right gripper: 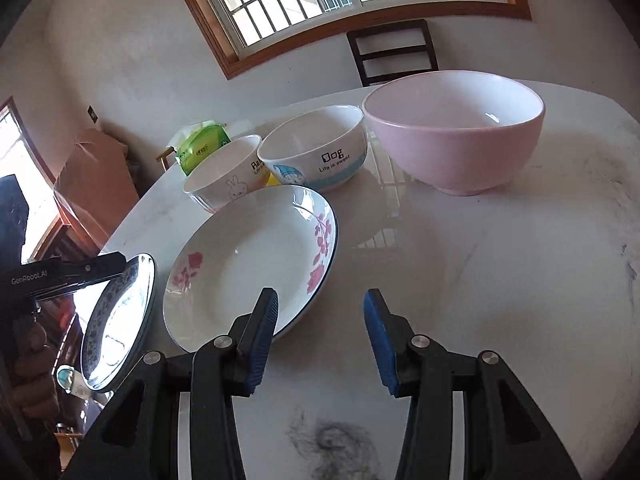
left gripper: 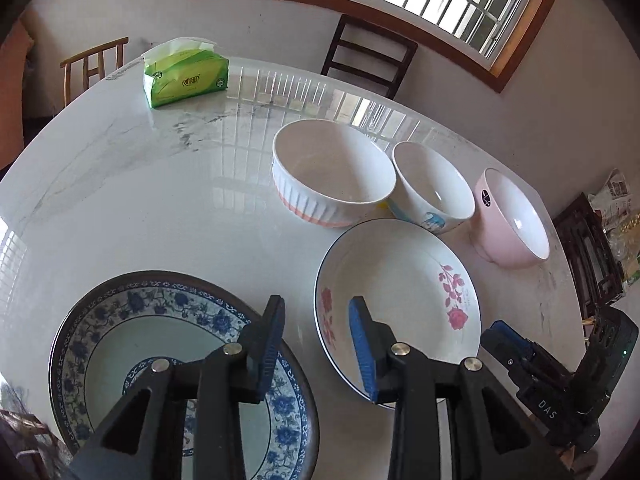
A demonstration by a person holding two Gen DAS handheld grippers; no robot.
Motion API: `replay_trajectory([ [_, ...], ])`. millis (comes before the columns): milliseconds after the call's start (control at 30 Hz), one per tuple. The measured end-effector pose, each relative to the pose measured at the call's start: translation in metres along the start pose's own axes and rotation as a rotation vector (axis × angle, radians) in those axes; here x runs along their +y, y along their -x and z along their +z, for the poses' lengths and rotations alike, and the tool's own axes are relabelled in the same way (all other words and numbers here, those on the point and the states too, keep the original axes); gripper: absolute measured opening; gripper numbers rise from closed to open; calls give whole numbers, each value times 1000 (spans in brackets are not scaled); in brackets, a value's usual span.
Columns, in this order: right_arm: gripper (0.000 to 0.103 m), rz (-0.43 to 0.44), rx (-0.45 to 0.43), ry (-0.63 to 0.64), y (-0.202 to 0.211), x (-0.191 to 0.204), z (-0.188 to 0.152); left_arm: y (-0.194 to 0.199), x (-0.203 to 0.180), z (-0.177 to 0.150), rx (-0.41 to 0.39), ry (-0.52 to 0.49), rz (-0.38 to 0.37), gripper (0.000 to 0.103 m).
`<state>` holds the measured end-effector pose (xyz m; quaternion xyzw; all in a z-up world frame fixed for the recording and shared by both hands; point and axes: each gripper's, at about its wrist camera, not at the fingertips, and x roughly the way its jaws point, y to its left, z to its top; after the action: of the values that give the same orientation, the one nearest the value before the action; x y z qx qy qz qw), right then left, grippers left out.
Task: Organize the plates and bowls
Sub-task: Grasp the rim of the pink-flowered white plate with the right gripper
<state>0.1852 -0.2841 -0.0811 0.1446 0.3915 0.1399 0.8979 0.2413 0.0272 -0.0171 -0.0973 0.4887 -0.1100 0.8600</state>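
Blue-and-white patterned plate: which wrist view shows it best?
The left wrist view. There the blue-and-white plate lies nearly whole under the camera, its floral rim clear, partly behind the left gripper. In the right wrist view it is squeezed to the left edge, glaring, its pattern barely readable.

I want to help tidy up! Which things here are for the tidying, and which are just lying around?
For the job: blue plate, rose plate, ribbed bowl, Dog bowl, pink bowl.

Just lying about: tissue pack, chairs.
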Motion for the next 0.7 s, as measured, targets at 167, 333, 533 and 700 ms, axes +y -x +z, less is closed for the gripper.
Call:
replay_trajectory([
  [167, 43, 11, 29, -27, -13, -5, 11, -34, 1, 12, 65, -8, 12, 34],
  [333, 43, 10, 66, -36, -24, -9, 16, -57, 5, 15, 116, 7, 17, 34],
  [533, 42, 24, 109, -42, -37, -10, 17, -68, 4, 11, 154, 11, 5, 34],
  [700, 31, 28, 133, -41, -46, -9, 19, -70, -9, 4, 162, -44, 46, 21],
])
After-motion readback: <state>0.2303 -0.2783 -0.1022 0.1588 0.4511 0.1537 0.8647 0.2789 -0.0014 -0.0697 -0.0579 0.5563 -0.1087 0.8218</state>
